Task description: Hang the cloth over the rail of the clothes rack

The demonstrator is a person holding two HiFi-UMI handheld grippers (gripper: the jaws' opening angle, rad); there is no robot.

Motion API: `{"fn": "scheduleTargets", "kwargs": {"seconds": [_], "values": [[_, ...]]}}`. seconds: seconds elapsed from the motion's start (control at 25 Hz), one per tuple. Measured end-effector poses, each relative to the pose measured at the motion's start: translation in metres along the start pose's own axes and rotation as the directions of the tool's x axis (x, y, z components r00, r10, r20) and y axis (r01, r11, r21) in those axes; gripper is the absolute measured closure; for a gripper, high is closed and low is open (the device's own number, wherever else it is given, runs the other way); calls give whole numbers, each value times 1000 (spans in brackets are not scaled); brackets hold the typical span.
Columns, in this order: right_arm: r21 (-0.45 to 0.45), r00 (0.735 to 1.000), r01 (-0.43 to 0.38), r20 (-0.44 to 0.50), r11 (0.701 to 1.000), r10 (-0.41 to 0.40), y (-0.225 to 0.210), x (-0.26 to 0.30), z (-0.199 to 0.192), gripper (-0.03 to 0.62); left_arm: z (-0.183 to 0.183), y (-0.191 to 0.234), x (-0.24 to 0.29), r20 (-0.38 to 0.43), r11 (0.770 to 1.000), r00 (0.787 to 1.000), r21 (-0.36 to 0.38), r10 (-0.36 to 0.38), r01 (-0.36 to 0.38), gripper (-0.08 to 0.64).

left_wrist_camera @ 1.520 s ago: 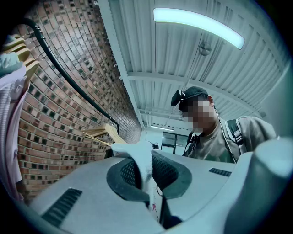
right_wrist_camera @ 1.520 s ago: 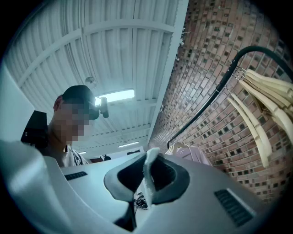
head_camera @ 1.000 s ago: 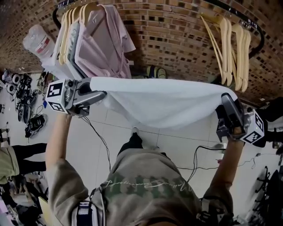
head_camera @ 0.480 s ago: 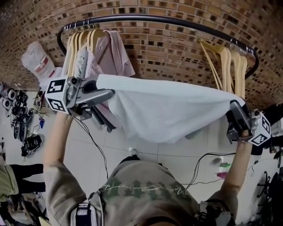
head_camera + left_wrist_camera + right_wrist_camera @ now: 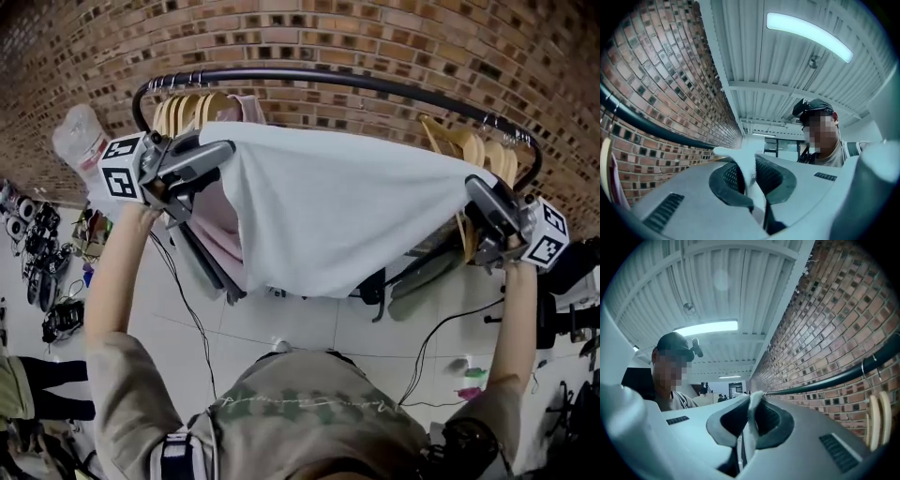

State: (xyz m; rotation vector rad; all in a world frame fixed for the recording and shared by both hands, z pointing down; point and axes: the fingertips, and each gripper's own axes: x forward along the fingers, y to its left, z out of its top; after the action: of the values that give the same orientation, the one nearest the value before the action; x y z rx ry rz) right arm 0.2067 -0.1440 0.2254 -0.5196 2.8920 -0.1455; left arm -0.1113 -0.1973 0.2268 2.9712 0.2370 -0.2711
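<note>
Spanning the far side left to right, the rail (image 5: pixel 375 84) parallels the cloth (image 5: pixel 347 206), stretched taut just nearer and slightly lower; left hand-held gripper (image 5: pixel 220 155) and right hand-held gripper (image 5: pixel 478 192) each clench a top corner, equally close

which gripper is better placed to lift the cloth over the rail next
Probably left: left gripper holds its cloth corner higher, nearer the rail; right gripper sits lower, by wooden hangers.

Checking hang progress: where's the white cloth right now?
Head view, centre: the white cloth is stretched between the left gripper and the right gripper, each clamping a corner, just short of the black rail and not yet over it.
</note>
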Motion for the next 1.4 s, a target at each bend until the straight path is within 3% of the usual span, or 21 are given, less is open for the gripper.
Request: {"fn": "scheduleTargets", "kwargs": {"seconds": [0.4,0.72,0.96,1.4], "values": [[-81,998,-63,-18,995,62,-35,22,66,571,26,29,9,-73,993,993,74,95,-90,545],[-147,999,-37,18,988,40,-49,16,104,571,63,35,29,-83,983,992,169,92,-77,545],[-117,999,-19,37,993,24,-83,37,147,571,112,66,33,-31,985,997,156,73,-68,545],[-103,998,-5,56,995,11,-116,45,187,571,144,116,43,-92,981,987,156,135,-119,545]]}}
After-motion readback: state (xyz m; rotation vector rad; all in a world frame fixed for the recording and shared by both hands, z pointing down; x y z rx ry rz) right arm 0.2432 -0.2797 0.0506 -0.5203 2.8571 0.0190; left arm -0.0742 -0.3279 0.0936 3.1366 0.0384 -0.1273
